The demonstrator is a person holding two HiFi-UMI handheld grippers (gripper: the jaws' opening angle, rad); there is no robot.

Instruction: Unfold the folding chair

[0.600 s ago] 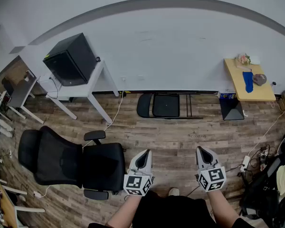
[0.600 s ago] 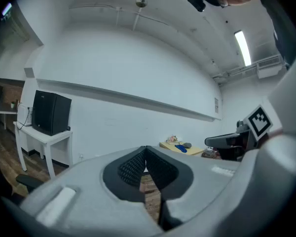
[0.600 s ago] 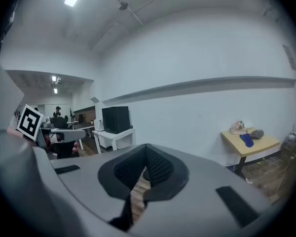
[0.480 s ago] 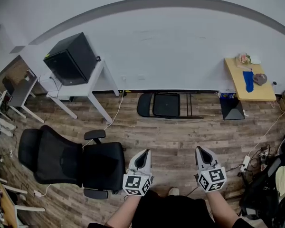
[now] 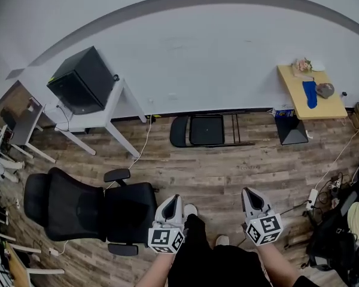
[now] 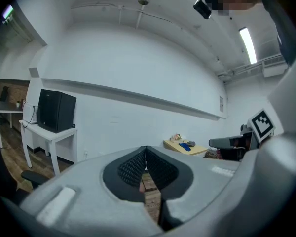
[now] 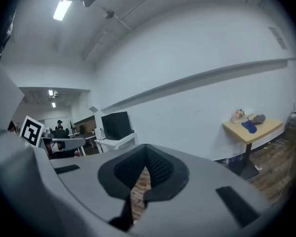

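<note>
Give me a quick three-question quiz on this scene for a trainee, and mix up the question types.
1. True or false: the folding chair already stands unfolded.
2. What sits on the white table? A) a black box B) a blue cloth C) a laptop
3. Fill in: the jaws of the left gripper and the right gripper are both ____, with nothing between them.

Key: 1 false, it lies folded flat; 2 A; 3 shut.

The floor (image 5: 239, 167) shows matt wood planks, the folding chair (image 5: 206, 130) dark padding on thin metal tubing.
</note>
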